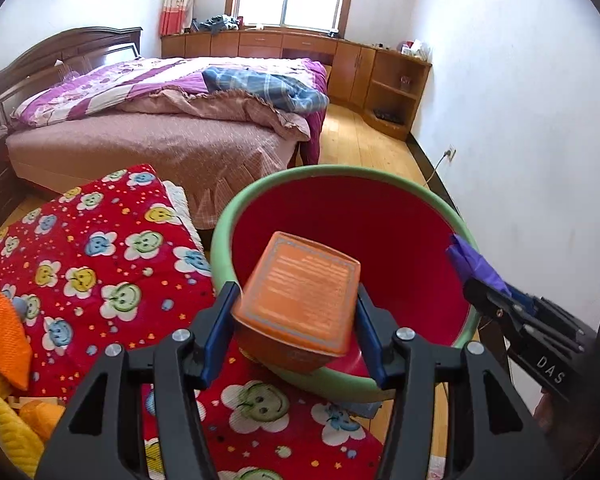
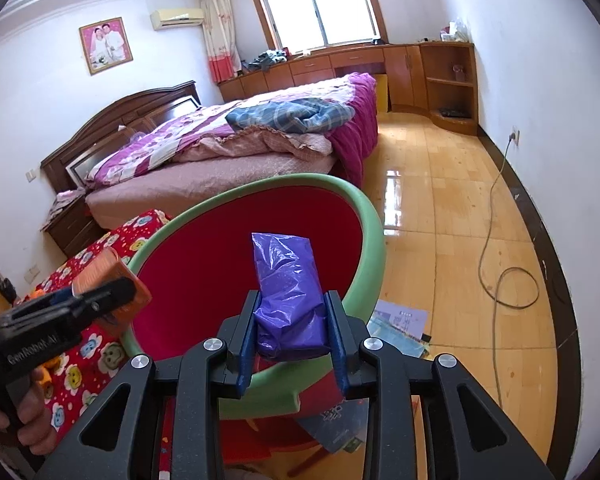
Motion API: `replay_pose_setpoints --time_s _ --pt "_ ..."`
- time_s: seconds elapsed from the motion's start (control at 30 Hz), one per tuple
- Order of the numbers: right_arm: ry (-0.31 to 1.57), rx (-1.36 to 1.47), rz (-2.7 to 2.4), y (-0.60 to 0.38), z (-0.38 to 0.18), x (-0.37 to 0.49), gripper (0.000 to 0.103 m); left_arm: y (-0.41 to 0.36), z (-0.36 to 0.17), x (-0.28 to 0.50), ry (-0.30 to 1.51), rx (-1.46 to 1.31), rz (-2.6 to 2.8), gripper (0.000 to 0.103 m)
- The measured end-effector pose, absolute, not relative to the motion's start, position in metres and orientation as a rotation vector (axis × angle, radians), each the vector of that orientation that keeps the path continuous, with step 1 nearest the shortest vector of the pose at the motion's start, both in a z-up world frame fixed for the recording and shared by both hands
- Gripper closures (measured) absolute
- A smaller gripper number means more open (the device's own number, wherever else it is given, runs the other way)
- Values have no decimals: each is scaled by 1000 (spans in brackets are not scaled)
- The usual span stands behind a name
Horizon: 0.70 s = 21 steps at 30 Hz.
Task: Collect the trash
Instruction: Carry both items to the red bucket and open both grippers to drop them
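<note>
At the far left of the left wrist view, an orange cloth (image 1: 2, 332) and something yellow and knitted (image 1: 8, 420) lay on the red smiley-flower blanket (image 1: 100, 248) that covered the near surface. Behind it stood the bed (image 1: 160, 120), with a purple quilt and a blue plaid cloth (image 1: 264, 88) bunched on top.

The left claw (image 1: 296, 328) was clamped on an orange box (image 1: 300, 292), 1 blue pad pressed to each side. The box hung over the near rim of the basin (image 1: 236, 216), a round tub with a green rim and red inside that sat tilted at the blanket's right edge.

Further right, the right claw (image 1: 496, 300) came in from the side, a strip of purple bag (image 1: 472, 260) sticking out past its tips above the basin's right rim.

In the right wrist view, the left claw (image 2: 100, 292) showed at the left with the orange box (image 2: 112, 276) in its grip, just beside the basin's (image 2: 374, 240) left rim. At centre the right claw (image 2: 292, 328) was shut tight on the folded purple bag (image 2: 288, 292), held over the basin's near rim, its upper end over the red interior. Right of the basin, papers (image 2: 400, 320) lay on the shiny wooden floor (image 2: 460, 208), and a cable (image 2: 496, 264) ran down from a wall socket and coiled there. Wooden cabinets (image 2: 448, 80) lined the far wall under the window.
</note>
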State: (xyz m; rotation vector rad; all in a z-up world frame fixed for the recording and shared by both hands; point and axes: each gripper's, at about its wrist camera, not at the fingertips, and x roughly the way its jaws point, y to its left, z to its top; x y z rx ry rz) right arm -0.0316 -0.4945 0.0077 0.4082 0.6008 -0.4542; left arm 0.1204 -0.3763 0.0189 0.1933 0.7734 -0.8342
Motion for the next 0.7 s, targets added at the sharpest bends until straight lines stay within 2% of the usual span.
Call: replay_pose_setpoints --time_s 0.13,0.23,0.37,0.7 --pt "604 427 -446 -498 6 -27 70 -379 16 122 787 186 -851 47" --pt "599 443 -438 -498 6 -29 70 -377 18 123 785 167 -853 40" --pt "588 450 -435 -496 7 -33 61 -373 23 121 775 154 -851 36" --pt "567 452 -422 -485 22 -42 59 -348 36 110 776 117 -817 36"
